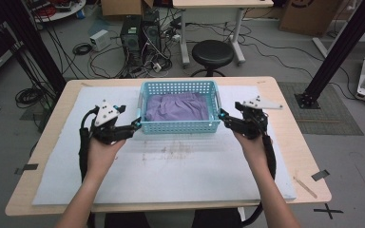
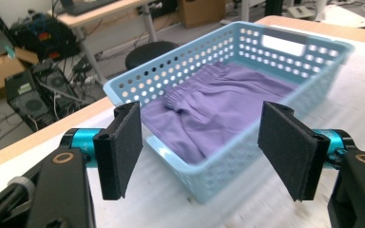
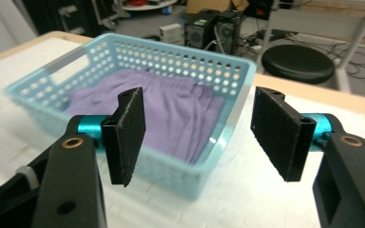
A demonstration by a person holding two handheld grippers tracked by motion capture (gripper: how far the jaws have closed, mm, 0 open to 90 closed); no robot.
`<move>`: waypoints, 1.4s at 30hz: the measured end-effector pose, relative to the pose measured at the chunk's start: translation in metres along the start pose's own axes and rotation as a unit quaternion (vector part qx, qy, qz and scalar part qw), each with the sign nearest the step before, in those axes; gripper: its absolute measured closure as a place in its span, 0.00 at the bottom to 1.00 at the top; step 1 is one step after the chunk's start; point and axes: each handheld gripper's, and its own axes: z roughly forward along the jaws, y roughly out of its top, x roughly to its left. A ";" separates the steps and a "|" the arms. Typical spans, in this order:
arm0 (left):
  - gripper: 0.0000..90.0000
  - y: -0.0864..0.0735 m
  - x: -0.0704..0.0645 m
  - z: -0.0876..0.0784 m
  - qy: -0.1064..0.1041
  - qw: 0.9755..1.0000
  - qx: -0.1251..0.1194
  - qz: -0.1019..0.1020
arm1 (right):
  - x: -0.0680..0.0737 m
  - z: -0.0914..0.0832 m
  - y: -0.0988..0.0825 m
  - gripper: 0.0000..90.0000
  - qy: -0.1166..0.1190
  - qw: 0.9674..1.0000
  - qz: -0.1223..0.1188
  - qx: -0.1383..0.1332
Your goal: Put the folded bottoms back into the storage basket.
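Note:
A light blue perforated basket [image 1: 179,127] stands at the far middle of the table with a purple cloth [image 1: 178,107] lying crumpled inside it. My left gripper [image 1: 135,124] sits at the basket's near left corner, open, its pads touching nothing. In the left gripper view the basket [image 2: 190,57] and cloth [image 2: 218,104] lie just ahead of the spread jaws of the left gripper [image 2: 202,147]. My right gripper [image 1: 224,118] is at the near right corner, also open. In the right gripper view the right gripper [image 3: 199,128] frames the basket [image 3: 171,61] corner and the cloth [image 3: 171,104].
A white mat [image 1: 171,171] covers most of the wooden table [image 1: 294,142]. Beyond the far edge stand a black stool [image 1: 212,53], computer towers [image 1: 140,33] and loose cables on the floor. Black frame posts [image 1: 335,52] rise at both sides.

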 end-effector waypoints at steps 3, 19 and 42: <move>0.35 -0.012 -0.009 -0.011 -0.009 1.000 -0.003 0.007 | 0.000 -0.014 -0.017 0.39 0.015 1.000 0.013 -0.007; 0.35 -0.039 -0.029 -0.028 -0.036 0.999 -0.010 0.003 | -0.003 -0.046 -0.053 0.33 0.024 1.000 -0.003 -0.016; 0.33 -0.046 -0.026 -0.023 -0.052 0.998 -0.009 -0.017 | -0.008 -0.039 -0.065 0.25 0.022 1.000 -0.004 0.011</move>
